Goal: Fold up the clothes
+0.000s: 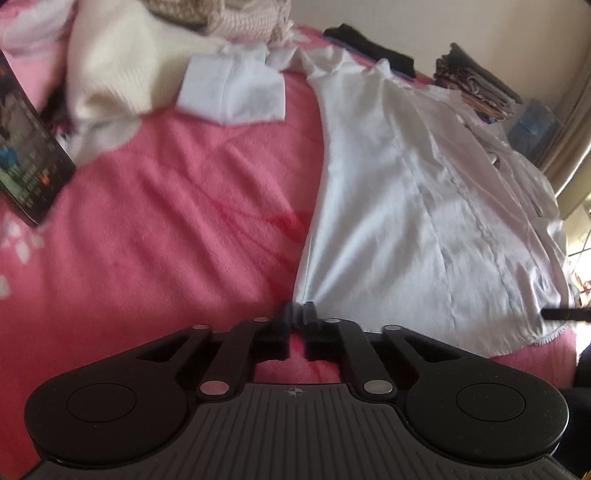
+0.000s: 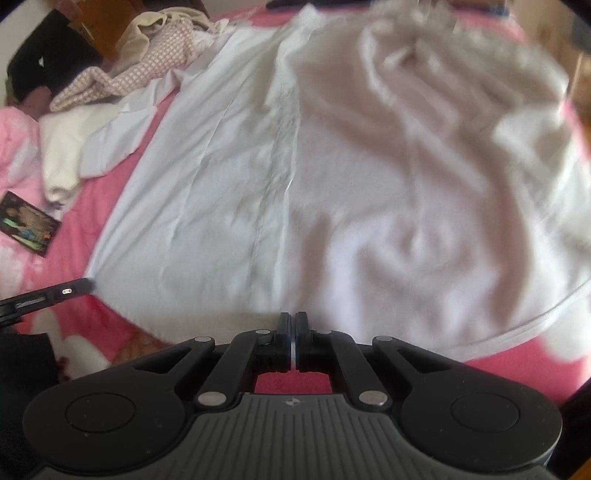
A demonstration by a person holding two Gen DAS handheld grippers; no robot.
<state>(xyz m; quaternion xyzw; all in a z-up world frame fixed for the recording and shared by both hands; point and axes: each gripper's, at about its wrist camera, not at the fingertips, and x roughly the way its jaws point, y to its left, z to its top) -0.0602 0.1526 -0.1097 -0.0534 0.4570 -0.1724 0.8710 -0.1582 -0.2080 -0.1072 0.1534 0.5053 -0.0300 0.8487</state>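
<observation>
Left gripper, lower centre of the left wrist view: fingers drawn close together, pinching the near hem corner of the white shirt. Right gripper, lower centre of the right wrist view: fingers pressed together on the shirt's near hem, a thin strip of white cloth visible between them.

The surface is a bed covered by a pink blanket, fleecy in appearance, with pale flower shapes at the left edge of the frame. The shirt lies flat on it, hem nearest and collar farthest, filling the centre right of the left view and most of the right view, where its right half is bunched and blurred.

At mid-left of the left view a dark printed card rests on the blanket. Beyond it, upper left, lie a cream knitted garment and a short white sleeve. At the upper centre sits a heap of patterned knitwear.

Farther, upper right: a black garment and a stack of folded dark fabrics, both at the blanket's far edge. Behind them stands a pale wall.
</observation>
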